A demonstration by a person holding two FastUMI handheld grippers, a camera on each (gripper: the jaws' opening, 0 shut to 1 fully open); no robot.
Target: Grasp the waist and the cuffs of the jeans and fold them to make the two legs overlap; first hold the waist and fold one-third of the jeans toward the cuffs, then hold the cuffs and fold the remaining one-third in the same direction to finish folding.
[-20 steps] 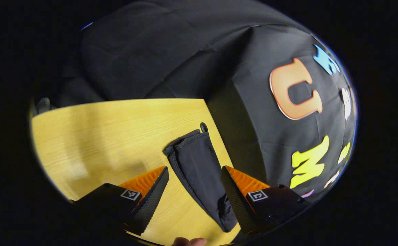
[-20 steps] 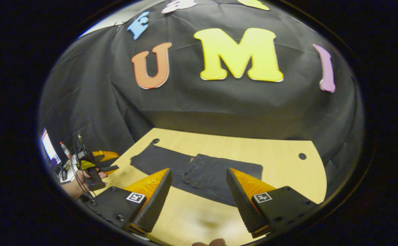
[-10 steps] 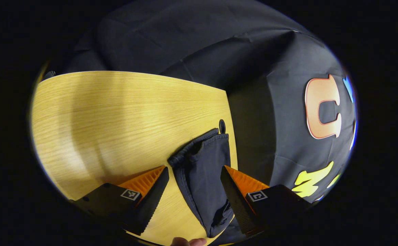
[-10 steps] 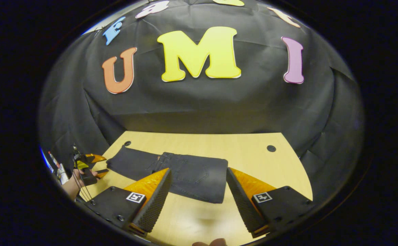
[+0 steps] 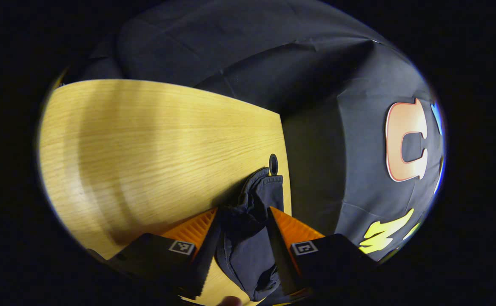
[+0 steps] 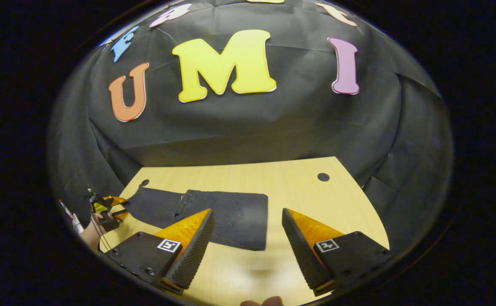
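Jeans (image 6: 214, 212) lie crosswise, cuffs (image 5: 265, 187) pinched in left jaws; right jaws apart.

- Both views are dim, with the brightest part being the wooden table (image 5: 154, 140), lit from above.
- Soft pale bands and darker stripes of shadow cross the table in the left gripper view.
- A faint glare patch sits on the table (image 6: 239, 278) near the bottom of the right gripper view.
- Fisheye distortion bows the table edges and stretches the booth wall toward the rim.
- The dark jeans (image 6: 231, 216) show little detail.
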